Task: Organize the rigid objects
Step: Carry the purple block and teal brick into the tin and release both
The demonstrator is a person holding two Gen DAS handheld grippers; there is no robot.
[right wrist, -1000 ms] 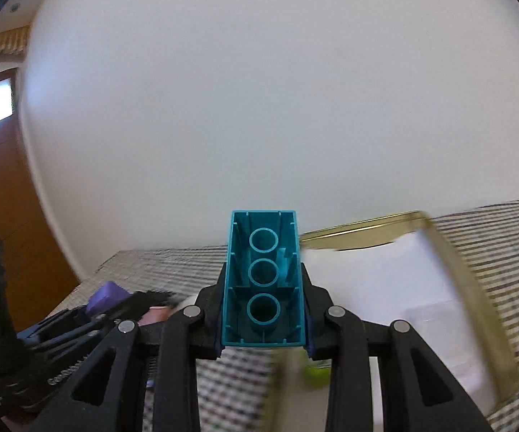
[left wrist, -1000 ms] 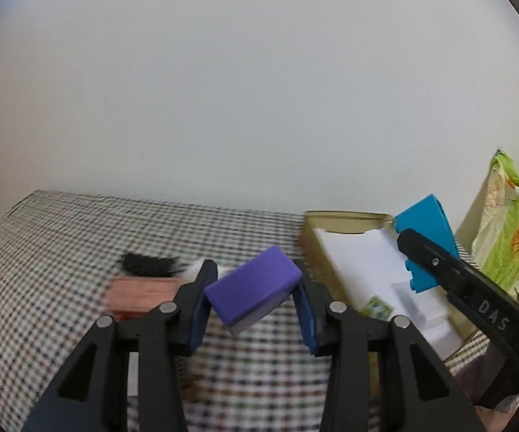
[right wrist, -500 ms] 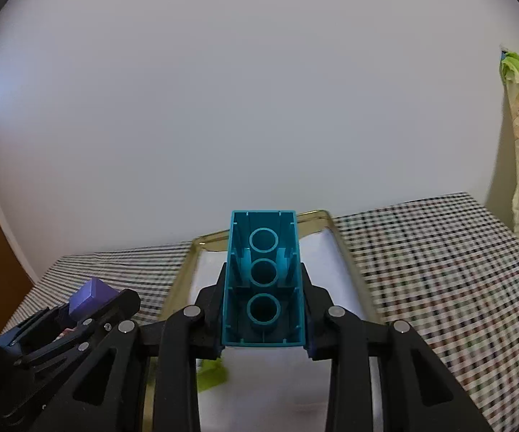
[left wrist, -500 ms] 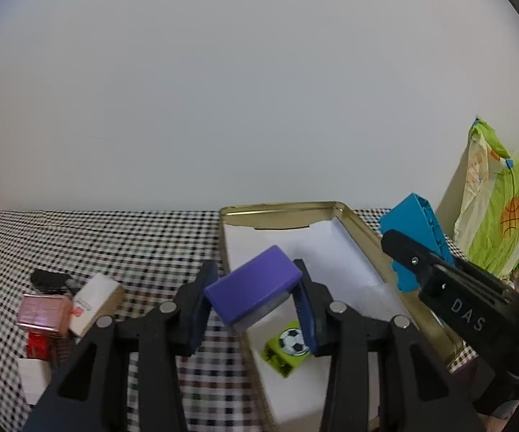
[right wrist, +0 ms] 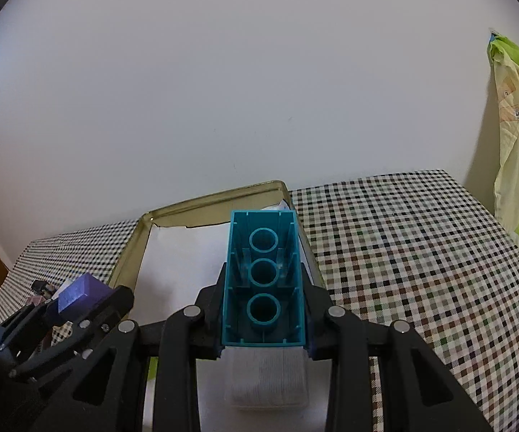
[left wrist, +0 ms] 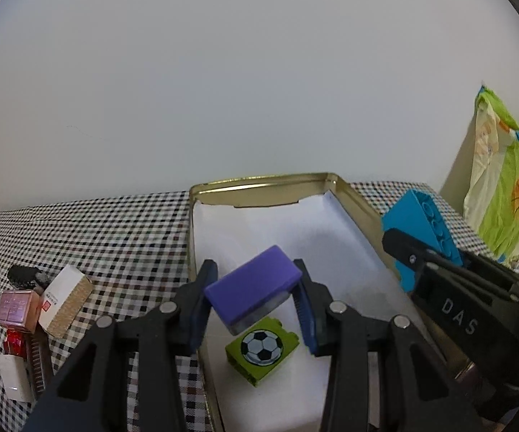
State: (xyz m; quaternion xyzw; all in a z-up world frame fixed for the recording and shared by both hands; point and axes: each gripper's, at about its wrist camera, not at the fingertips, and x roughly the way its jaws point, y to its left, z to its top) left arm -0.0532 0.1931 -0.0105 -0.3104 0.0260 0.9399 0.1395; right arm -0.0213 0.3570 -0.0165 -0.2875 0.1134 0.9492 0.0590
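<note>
The left gripper [left wrist: 254, 304] is pinching a tilted purple block [left wrist: 252, 288] above the gold tin [left wrist: 259, 184], while the right gripper [right wrist: 263, 309] is clamping a teal brick [right wrist: 263, 284], seemingly over the tin's right wall.

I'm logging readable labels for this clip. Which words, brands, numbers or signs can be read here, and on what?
"DAS": white letters on the right gripper arm, seen from the left wrist.
White box left of the tin: red label, too small to read.
Pink box: print blurred, unreadable.
Green block: football picture only, no text.
</note>
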